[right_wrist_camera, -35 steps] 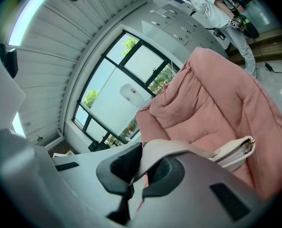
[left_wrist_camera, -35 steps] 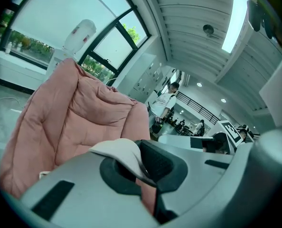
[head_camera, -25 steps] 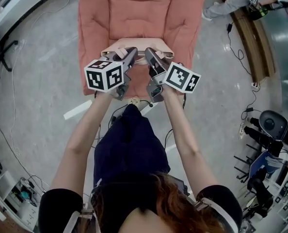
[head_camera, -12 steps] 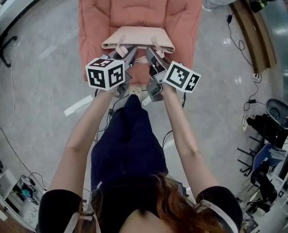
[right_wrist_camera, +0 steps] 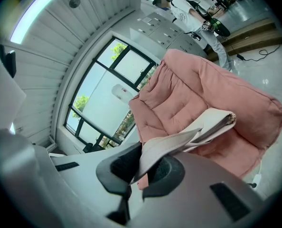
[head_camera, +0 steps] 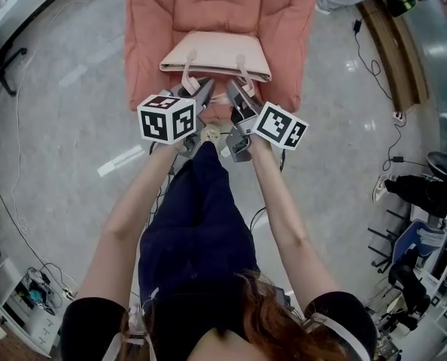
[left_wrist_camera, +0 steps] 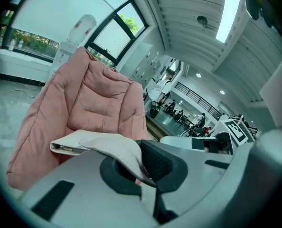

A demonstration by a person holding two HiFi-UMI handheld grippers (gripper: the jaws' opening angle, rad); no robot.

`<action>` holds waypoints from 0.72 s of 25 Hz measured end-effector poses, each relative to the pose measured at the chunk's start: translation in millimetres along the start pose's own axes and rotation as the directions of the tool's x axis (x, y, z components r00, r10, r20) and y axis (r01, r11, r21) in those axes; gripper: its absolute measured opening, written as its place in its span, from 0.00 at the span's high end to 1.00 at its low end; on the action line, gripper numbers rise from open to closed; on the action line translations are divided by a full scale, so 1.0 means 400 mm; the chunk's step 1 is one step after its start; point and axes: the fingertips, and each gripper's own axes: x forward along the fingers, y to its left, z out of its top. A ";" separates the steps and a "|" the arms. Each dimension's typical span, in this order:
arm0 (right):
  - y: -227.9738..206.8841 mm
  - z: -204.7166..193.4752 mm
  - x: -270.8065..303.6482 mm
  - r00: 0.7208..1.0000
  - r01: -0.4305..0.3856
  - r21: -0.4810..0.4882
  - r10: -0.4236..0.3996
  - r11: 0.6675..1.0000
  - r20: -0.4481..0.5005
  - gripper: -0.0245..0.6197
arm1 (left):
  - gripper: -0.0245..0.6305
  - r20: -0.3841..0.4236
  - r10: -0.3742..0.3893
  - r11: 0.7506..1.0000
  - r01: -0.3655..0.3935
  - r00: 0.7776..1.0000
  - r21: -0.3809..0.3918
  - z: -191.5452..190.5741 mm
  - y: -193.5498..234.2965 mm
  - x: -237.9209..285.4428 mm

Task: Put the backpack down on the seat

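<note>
Pale pink flat backpack point(head_camera: 216, 55), zip along its top edge, hangs over the seat of a salmon-pink quilted cushion chair point(head_camera: 287, 21); contact with the seat cannot be told. Left gripper point(head_camera: 201, 90) and right gripper point(head_camera: 235, 90): jaws clamped, each on one pale carrying strap point(left_wrist_camera: 124, 151). Glossy grey floor point(head_camera: 58, 89); large dark-framed windows point(right_wrist_camera: 108, 89).

Pale backpack point(head_camera: 214, 53): is shifted toward upper centre of frame, farther across pink seat point(head_camera: 150, 59); more of its top is exposed beyond left gripper point(head_camera: 198, 90), right gripper point(head_camera: 235, 92).
</note>
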 end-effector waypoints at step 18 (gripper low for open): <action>-0.059 -0.157 -0.077 0.999 0.040 0.070 -0.041 0.997 0.008 0.91 | 0.93 -0.024 0.023 0.999 -0.023 0.999 -0.027 -0.175 -0.006 -0.057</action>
